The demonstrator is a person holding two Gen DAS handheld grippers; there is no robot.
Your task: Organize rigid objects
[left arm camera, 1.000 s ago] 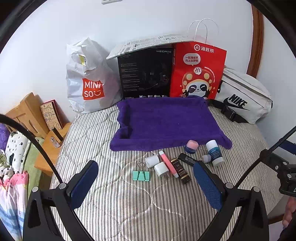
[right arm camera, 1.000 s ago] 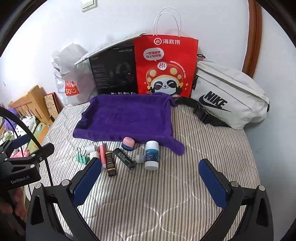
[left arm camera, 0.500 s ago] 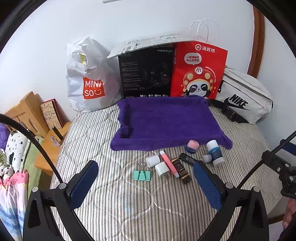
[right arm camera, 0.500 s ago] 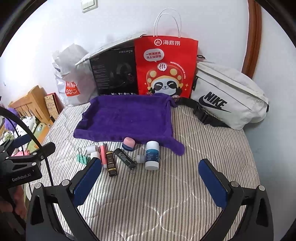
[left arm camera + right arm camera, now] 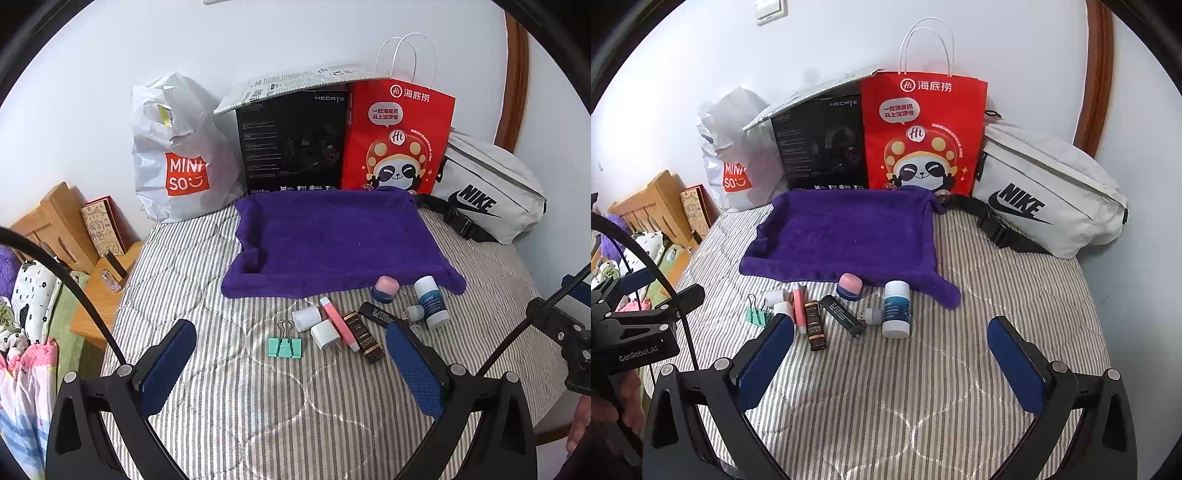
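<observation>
Small items lie in a row on the striped bed in front of a purple towel (image 5: 332, 236) (image 5: 849, 232): a mint binder clip (image 5: 284, 346) (image 5: 757, 315), two white caps (image 5: 306, 319), a pink tube (image 5: 338, 328) (image 5: 799, 308), a dark brown stick (image 5: 364, 336) (image 5: 815, 325), a black stick (image 5: 376, 314) (image 5: 844, 317), a pink-and-blue jar (image 5: 385, 289) (image 5: 849, 286) and a white-and-blue bottle (image 5: 430, 302) (image 5: 897, 309). My left gripper (image 5: 291, 373) is open and empty, hovering short of the clip. My right gripper (image 5: 892, 363) is open and empty, short of the bottle.
Against the wall stand a white Miniso bag (image 5: 177, 162), a black Hecate box (image 5: 295, 144), a red panda paper bag (image 5: 399, 140) (image 5: 923, 133) and a white Nike pouch (image 5: 487, 192) (image 5: 1045, 192). A wooden headboard and clothes (image 5: 44, 258) lie off the bed's left edge.
Both views have barely shifted; the items sit very slightly lower and nearer. Both grippers stay open and empty.
</observation>
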